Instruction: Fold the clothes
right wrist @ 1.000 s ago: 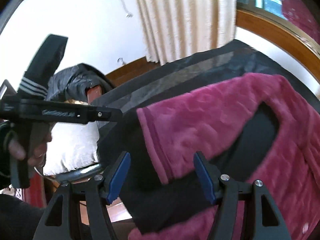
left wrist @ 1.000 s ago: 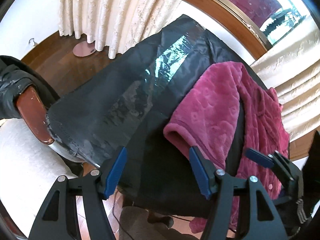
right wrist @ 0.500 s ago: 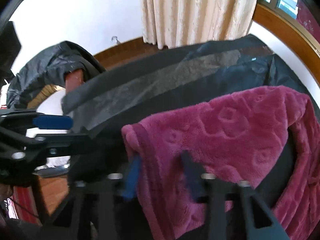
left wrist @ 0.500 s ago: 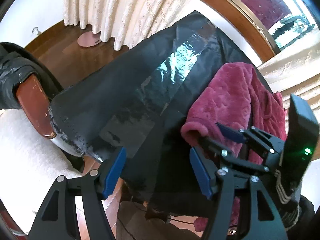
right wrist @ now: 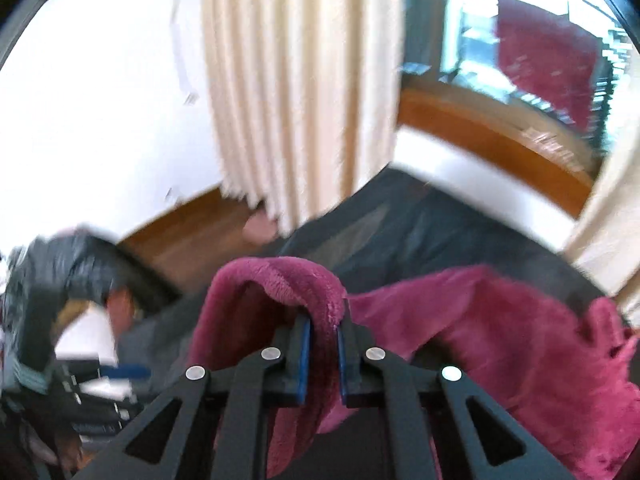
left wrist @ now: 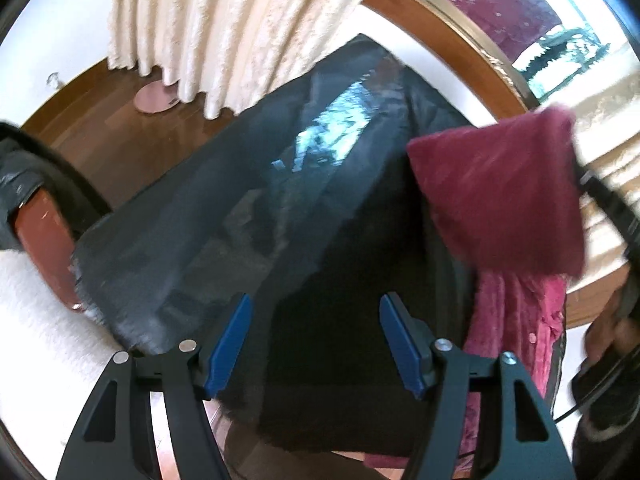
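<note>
Gripping the magenta fleece garment [right wrist: 500,344] by its sleeve cuff, right claw [right wrist: 323,354] having just clamped; garment is draping over the black-covered desk's [left wrist: 240,216] right edge. Left claw [left wrist: 316,344] is hanging open, empty.

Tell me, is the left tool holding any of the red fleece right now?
No, the left tool stands open over the dark table cover, with the red fleece off to its side.

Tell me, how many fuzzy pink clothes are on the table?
1. The fuzzy pink garment lies on the black-covered table at its right side, one end lifted in the right gripper. More clothes could be hidden from these views.
</note>
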`<state>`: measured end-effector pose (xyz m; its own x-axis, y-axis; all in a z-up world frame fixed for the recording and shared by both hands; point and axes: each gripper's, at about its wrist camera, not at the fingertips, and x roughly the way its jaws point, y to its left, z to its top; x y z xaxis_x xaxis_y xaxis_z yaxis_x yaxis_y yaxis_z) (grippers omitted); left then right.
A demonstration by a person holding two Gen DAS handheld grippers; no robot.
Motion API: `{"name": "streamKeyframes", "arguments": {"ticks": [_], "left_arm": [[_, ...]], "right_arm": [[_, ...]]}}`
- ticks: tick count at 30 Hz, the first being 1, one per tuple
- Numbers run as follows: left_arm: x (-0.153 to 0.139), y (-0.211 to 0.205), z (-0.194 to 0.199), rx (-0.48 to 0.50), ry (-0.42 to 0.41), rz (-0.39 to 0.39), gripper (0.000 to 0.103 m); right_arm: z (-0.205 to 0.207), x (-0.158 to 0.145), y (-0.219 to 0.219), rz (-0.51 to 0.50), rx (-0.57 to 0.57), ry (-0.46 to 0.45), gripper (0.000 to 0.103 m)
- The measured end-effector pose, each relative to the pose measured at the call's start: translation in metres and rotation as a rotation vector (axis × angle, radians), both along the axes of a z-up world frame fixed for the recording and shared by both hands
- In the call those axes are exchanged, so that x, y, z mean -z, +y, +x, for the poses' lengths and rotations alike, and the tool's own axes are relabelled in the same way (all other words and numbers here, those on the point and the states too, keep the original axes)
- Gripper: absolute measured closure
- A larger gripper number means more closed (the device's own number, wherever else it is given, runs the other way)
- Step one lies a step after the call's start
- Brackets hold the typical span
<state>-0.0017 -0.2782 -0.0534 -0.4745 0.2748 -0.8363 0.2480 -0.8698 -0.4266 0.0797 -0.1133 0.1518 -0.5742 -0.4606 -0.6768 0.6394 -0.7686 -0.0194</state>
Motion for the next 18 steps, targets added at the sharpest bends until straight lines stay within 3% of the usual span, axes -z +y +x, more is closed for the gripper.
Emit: {"name": "streamKeyframes", "arguments": {"ticks": [11,15,18], "left_arm": [[-0.027,0.07,-0.031,0.109,0.06,0.031,0.032],[-0.037,0.109,-0.039,0.157,0.074,0.02,0.031],[-0.042,0.136,-0.047,0.19,0.077,0.005,0.03]], "right_arm": [[-0.034,-0.134,0.15,-0.031,0.306,0.347,0.091],[-0.041,-0.154,0.2,0.017,0.395,0.443,0.091],[-0.05,-0.15,0.24,0.047,0.457,0.455,0.091]]}}
